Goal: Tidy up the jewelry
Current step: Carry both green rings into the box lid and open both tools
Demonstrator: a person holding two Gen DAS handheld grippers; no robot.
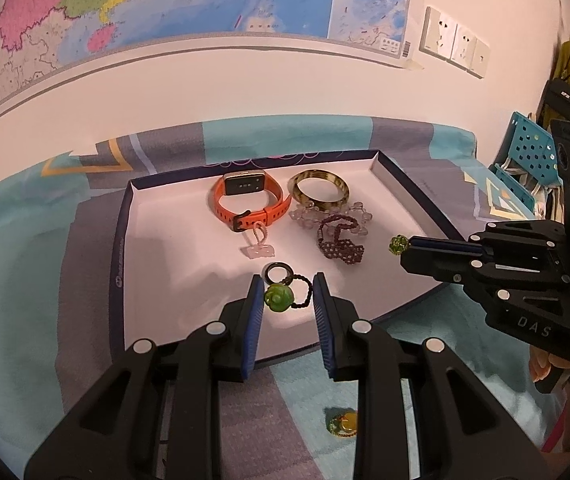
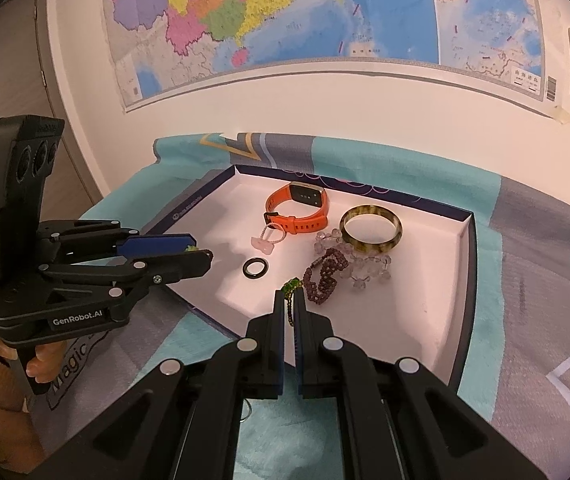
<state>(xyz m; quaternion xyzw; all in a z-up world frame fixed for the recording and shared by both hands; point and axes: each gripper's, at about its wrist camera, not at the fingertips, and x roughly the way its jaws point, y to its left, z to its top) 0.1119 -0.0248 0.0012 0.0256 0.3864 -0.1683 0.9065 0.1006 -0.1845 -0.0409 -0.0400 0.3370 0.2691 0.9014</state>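
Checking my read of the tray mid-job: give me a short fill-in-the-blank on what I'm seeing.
1. The watch in the tray has a strap colored ____.
2. The right gripper is shut on a ____ bead charm.
3. The green flower pendant sits between the open ____ gripper's fingers.

Missing: orange; green; left

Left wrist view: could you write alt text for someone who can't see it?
Seen between the open left gripper, a green flower charm on a black cord lies in a shallow white tray with an orange smartwatch, a mottled bangle, bead bracelets and a dark ring. The right gripper holds a green bead over the tray's right side.
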